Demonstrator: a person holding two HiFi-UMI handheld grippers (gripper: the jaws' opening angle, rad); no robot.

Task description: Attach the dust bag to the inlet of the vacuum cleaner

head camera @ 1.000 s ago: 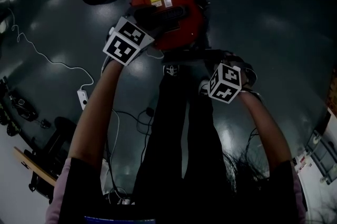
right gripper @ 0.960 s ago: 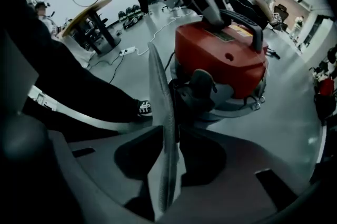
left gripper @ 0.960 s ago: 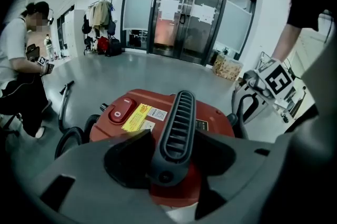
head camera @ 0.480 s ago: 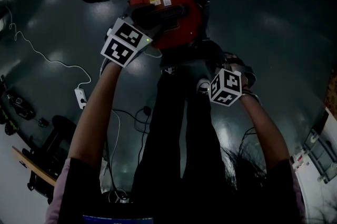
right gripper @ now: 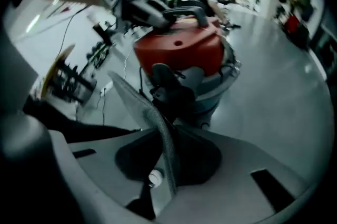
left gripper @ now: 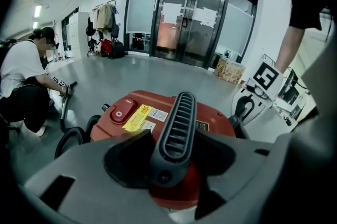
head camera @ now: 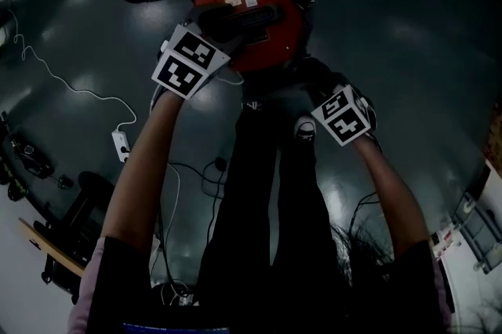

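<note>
While the left gripper (left gripper: 171, 152) clamps the handle (left gripper: 176, 120) atop the vacuum cleaner (right gripper: 179, 49), the right gripper (right gripper: 168, 165) has just closed its jaws on the dust bag (right gripper: 142, 107)'s thin edge. The bag slants from those jaws toward a dark fitting (right gripper: 171, 89) low on the drum, probably the inlet, so the right hand is nearer.

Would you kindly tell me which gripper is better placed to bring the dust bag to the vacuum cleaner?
Probably right. The right gripper has just closed its jaws on the dust bag; the left gripper is clamped on the vacuum's handle, steadying it.
</note>
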